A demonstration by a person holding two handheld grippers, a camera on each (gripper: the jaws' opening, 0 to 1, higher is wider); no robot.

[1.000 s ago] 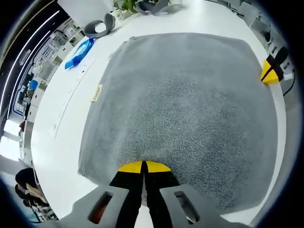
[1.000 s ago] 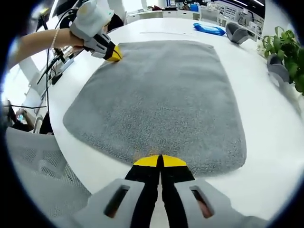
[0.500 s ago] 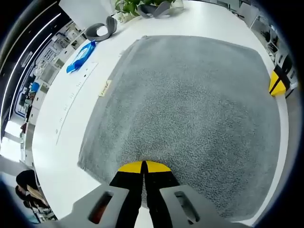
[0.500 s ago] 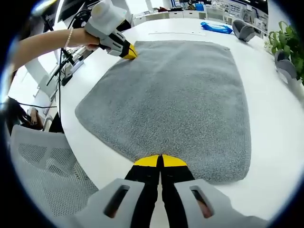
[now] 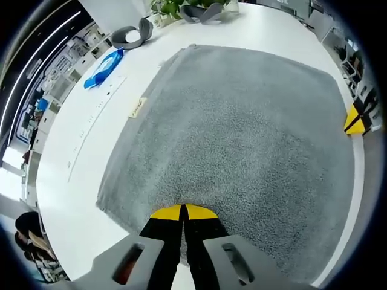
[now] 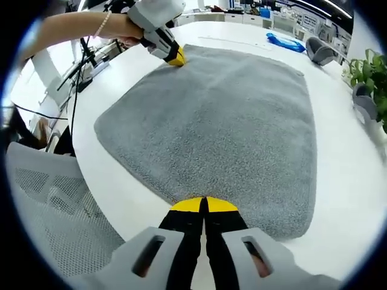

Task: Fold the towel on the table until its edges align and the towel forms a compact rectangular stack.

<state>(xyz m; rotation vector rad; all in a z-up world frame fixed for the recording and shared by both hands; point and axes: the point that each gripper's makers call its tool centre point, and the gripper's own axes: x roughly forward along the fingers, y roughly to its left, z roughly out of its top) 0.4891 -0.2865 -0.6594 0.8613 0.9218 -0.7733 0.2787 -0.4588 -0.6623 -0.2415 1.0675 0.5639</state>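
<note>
A grey towel (image 5: 242, 145) lies spread flat on the white table (image 5: 66, 163), with a small label (image 5: 138, 107) at its left edge. My left gripper (image 5: 182, 212) is shut on the towel's near edge, its yellow-tipped jaws closed together. In the right gripper view the same towel (image 6: 224, 115) stretches away, and my right gripper (image 6: 204, 205) is shut on its near edge. The left gripper (image 6: 175, 59), held by a hand, pinches the far left corner there. The right gripper (image 5: 357, 121) sits at the towel's right corner in the left gripper view.
A blue packet (image 5: 101, 67), grey curved holders (image 5: 130, 35) and a potted plant (image 5: 166, 6) stand beyond the towel. A mesh chair (image 6: 60, 205) is at the table's edge near my right gripper, with cables (image 6: 78, 66) off the left side. A plant (image 6: 375, 84) stands at right.
Both views have shifted a little as the hands moved. Each gripper stays shut at its towel edge, and the towel remains flat on the table.
</note>
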